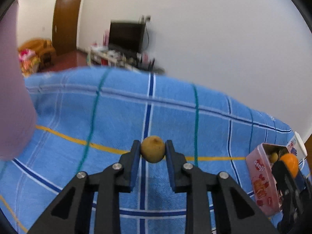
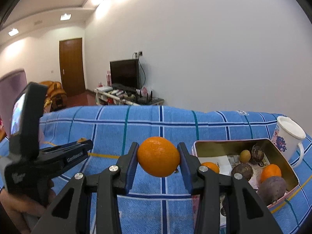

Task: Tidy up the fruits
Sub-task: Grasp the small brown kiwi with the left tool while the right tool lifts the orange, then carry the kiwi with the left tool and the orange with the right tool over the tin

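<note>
Both carrying: left gripper [image 1: 153, 150] clamps the small yellow fruit [image 1: 153, 149], right gripper [image 2: 158, 157] clamps the orange [image 2: 158, 156]. Next, I'd say, each goes over the pink tin [image 2: 280, 156] for release

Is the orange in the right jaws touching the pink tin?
Apart. The right wrist view shows the orange held above the cloth, left of the tin.
</note>
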The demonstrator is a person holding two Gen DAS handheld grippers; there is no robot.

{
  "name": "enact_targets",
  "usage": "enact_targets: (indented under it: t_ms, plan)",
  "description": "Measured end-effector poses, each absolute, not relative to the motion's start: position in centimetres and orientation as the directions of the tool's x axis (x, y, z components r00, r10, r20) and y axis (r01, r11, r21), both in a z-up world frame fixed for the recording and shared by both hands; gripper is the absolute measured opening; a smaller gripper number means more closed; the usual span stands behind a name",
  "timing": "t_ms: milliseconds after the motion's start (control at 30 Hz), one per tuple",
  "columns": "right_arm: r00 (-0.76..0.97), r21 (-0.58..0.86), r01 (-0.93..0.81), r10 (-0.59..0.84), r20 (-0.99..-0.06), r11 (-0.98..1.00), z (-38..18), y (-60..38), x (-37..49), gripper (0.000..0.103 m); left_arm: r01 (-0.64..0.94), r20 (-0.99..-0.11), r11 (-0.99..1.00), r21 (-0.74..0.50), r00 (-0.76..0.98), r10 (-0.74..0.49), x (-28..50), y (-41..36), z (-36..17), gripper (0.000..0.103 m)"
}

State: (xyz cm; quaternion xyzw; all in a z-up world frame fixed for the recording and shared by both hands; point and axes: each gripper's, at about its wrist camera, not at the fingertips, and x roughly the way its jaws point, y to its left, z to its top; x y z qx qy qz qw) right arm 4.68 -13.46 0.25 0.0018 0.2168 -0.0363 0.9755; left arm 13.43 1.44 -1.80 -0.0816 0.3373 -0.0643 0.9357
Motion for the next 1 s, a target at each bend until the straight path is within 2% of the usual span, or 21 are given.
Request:
enact_targets:
  t_ms: [100, 200, 300, 600, 1000]
  plan:
    - [0.922, -0.018, 0.064, -0.065, -0.381, 0.998, 0.8, -13.1, 3.8, 0.042, 0.065, -0.571, 0.988, -0.141, 0.809, -0.135, 11.7, 1.0, -0.8, 0.027]
    - [0.931, -0.056, 0.068, -0.084, -0.355, 0.996, 1.0, -12.4, 3.2, 0.042, 0.067, -0.547, 0.984, -0.165, 0.824, -0.148, 10.7, 1.6, -0.4, 0.027]
    - [0.929, -0.074, 0.065, -0.087, -0.359, 0.995, 0.8, -12.0, 3.1, 0.042, 0.043, -0.544, 0.984, -0.174, 0.828, -0.133, 9.8, 2.3, -0.5, 0.027]
    - [0.931, -0.093, 0.046, -0.077, -0.357, 0.995, 0.8, -11.5, 2.9, 0.042, -0.014, -0.49, 0.996, -0.083, 0.871, -0.028, 7.7, 2.0, -0.2, 0.027]
    - [0.931, -0.093, 0.038, -0.069, -0.358, 0.995, 0.9, -11.5, 2.4, 0.042, -0.058, -0.463, 0.997, -0.056, 0.886, 0.026, 5.5, 2.1, 0.0, 0.027]
